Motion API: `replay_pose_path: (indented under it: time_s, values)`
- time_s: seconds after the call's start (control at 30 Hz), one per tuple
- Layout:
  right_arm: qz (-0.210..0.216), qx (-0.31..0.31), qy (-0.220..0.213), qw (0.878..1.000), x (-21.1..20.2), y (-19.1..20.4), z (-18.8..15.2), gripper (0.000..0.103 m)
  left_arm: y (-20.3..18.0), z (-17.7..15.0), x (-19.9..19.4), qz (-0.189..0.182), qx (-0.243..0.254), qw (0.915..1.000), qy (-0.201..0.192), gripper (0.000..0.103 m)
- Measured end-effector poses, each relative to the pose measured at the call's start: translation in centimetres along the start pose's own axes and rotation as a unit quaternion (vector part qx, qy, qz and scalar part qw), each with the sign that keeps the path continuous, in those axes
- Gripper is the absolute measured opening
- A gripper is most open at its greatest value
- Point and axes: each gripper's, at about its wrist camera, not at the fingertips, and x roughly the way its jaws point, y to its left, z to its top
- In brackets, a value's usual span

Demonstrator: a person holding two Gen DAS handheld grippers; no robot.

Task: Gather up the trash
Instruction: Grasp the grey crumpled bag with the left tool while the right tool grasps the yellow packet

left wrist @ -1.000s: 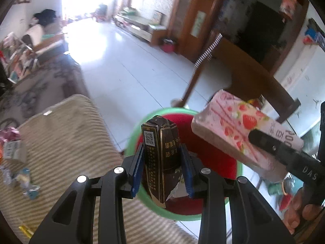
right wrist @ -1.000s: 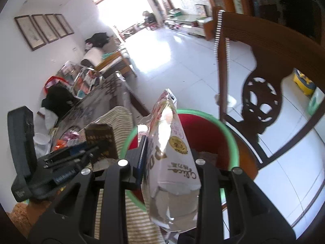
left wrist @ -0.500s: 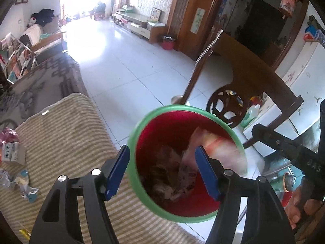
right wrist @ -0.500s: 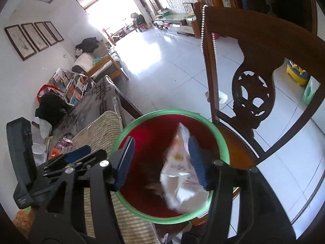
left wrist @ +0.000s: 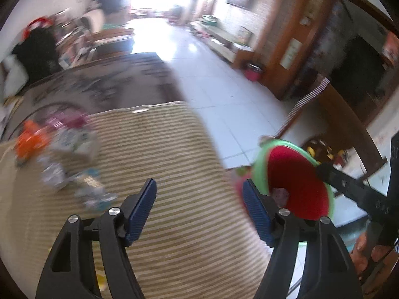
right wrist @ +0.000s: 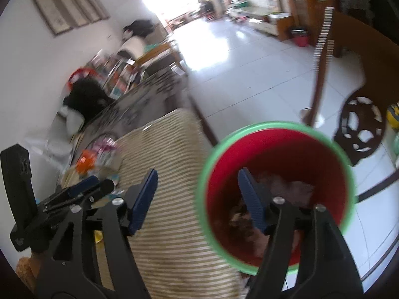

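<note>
A red bin with a green rim (right wrist: pixel 274 174) stands beside the striped mat (right wrist: pixel 174 199) and holds crumpled wrappers (right wrist: pixel 286 189). My right gripper (right wrist: pixel 197 199) hangs over the bin's near left edge, jaws opening, nothing between them. My left gripper (left wrist: pixel 199 209) is over the striped mat (left wrist: pixel 174 162), jaws opening and empty, with the bin (left wrist: pixel 294 179) at its right. Blurred litter lies at the mat's left: an orange wrapper (left wrist: pixel 30 139), a pale carton (left wrist: pixel 74 142) and small packets (left wrist: pixel 94 194). The left gripper (right wrist: pixel 74 194) also shows in the right wrist view.
A dark wooden chair (right wrist: pixel 359 114) stands just behind the bin. White tiled floor (left wrist: pixel 224 87) stretches toward a bright doorway. A patterned dark cloth (left wrist: pixel 99 84) covers the table beyond the mat. A hand (left wrist: pixel 369 249) holds the other gripper at lower right.
Both grippers let go: the dark carton and the pink snack bag fell into the bin. Both jaws opened wide, and both grippers swung left, the left one over the mat.
</note>
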Motion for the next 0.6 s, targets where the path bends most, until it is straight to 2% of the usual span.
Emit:
replay_pose_path:
  time_s: [0.17, 0.3, 0.4, 0.6]
  values:
    - [0.028, -0.055, 0.054, 0.997, 3.2, 6.2, -2.0, 0.074, 8.7, -1.7, -2.0, 0.041, -0.075, 0.9963, -0.006, 0.069]
    - [0.047, -0.117, 0.107, 0.986, 6.3, 12.2, -4.5, 0.076, 15.2, -3.3, -3.2, 0.071, -0.128, 0.9892, -0.006, 0.069]
    - [0.054, -0.193, 0.164, 0.966, 9.8, 17.5, -7.1, 0.081, 19.9, -4.4, -4.4, 0.093, -0.158, 0.9829, -0.009, 0.069]
    - [0.061, -0.272, 0.226, 0.934, 14.6, 23.9, -11.6, 0.085, 25.3, -5.2, -5.8, 0.113, -0.164, 0.9799, -0.013, 0.069]
